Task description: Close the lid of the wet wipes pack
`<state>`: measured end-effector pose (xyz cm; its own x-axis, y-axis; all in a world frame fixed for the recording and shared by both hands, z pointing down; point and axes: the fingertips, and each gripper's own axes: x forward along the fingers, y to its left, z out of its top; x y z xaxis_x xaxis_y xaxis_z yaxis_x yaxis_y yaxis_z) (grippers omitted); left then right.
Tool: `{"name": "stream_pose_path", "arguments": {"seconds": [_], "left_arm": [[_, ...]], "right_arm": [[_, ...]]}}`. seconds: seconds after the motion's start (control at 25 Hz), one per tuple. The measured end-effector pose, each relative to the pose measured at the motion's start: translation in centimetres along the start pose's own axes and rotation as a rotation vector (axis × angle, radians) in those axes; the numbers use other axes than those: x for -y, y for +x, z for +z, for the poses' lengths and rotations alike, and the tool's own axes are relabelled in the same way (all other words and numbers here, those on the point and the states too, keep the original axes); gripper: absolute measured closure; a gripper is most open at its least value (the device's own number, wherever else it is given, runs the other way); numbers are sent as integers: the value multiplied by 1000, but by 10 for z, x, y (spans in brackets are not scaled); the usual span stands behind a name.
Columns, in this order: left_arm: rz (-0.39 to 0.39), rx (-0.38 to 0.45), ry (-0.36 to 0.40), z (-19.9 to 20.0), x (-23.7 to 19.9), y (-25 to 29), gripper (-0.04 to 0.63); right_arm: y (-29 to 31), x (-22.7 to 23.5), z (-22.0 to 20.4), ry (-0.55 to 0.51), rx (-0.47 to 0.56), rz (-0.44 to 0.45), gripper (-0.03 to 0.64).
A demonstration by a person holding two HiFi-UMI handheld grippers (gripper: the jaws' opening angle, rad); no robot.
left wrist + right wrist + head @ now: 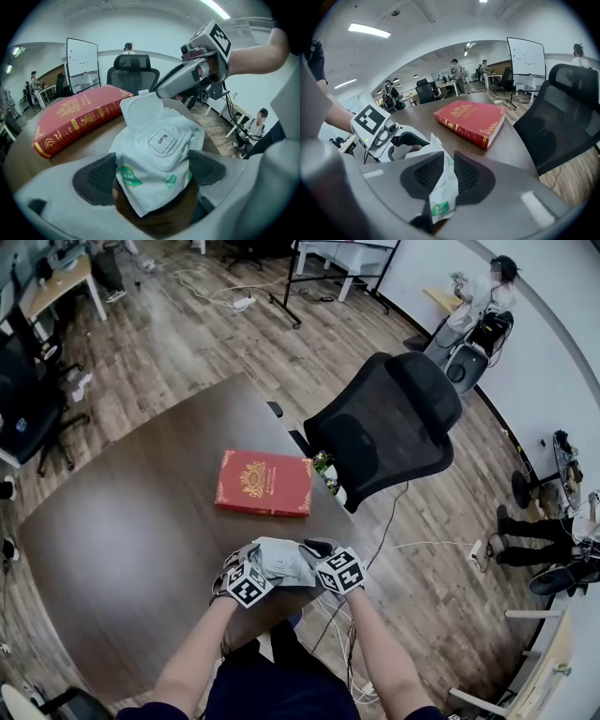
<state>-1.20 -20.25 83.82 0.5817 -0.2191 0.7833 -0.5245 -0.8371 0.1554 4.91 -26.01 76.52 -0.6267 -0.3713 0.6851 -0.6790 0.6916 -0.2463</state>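
Note:
The white wet wipes pack (157, 161) lies on the dark table near its front edge, its flip lid (141, 110) standing up open behind the "OPEN" label. My left gripper (154, 171) is shut on the pack's near end, one pad on each side. My right gripper (444, 176) is shut on the thin edge of the pack (440, 187), which sticks out between its pads. From the head view, both grippers (248, 582) (339, 571) meet at the pack (281, 562), left and right of it.
A red book (264, 483) lies flat on the round table (122, 531) beyond the pack. A black mesh office chair (389, 427) stands at the table's far right edge. People and desks are far off in the room.

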Motion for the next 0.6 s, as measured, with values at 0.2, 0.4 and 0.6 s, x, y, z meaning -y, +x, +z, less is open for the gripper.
{"name": "stream_pose_path", "arguments": {"seconds": [0.2,0.4,0.6], "left_arm": [[-2,1,-2,1,0,-2,107],[-3,-4,-3,0,0,-1,107],[-2,-4,-3,2,0,-2,109]], "right_arm": [[-1,-2,-1,-13,-20,7,577],[-4,-7,-2,-35,-32,18,580],[-13,-17,0,-50,-25,50,580]]}}
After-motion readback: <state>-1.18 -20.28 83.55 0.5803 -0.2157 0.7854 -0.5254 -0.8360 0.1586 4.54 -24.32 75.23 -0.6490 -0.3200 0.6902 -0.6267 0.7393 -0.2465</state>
